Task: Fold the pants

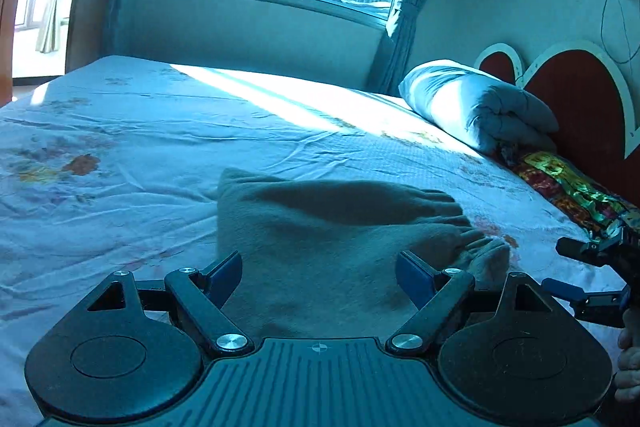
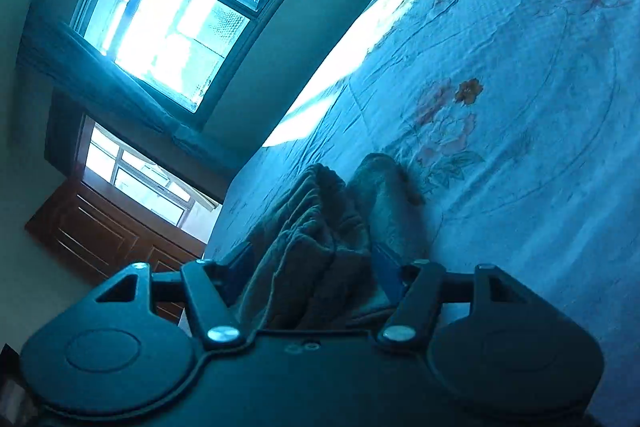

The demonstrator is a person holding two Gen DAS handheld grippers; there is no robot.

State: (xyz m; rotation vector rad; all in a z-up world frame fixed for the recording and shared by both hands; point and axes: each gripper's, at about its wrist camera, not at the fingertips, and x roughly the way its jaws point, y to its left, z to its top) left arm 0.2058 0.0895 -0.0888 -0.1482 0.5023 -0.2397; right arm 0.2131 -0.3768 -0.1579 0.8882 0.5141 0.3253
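Left claw (image 1: 319,273) hangs with its blue pads spread wide apart, nothing between them, low over the grey-brown fleece pants (image 1: 332,227) lying folded on the pale floral-print bed sheet (image 1: 120,147). Right claw (image 2: 314,267) has bunched, gathered fleece sitting between its fingers; it looks clamped on that fabric, though the pads are mostly buried (hard to be sure). In the left view it shows at the right edge, beside the gathered end of the pants. The risk: if that thick bunch slips out mid-lift, the fold collapses; pull too hard and the whole soft bundle drags across the wrinkled sheet, undoing the layers. Farther out, a rolled white quilt (image 1: 472,107) sits against the red heart-shaped headboard (image 1: 576,95). Containers: none in sight.
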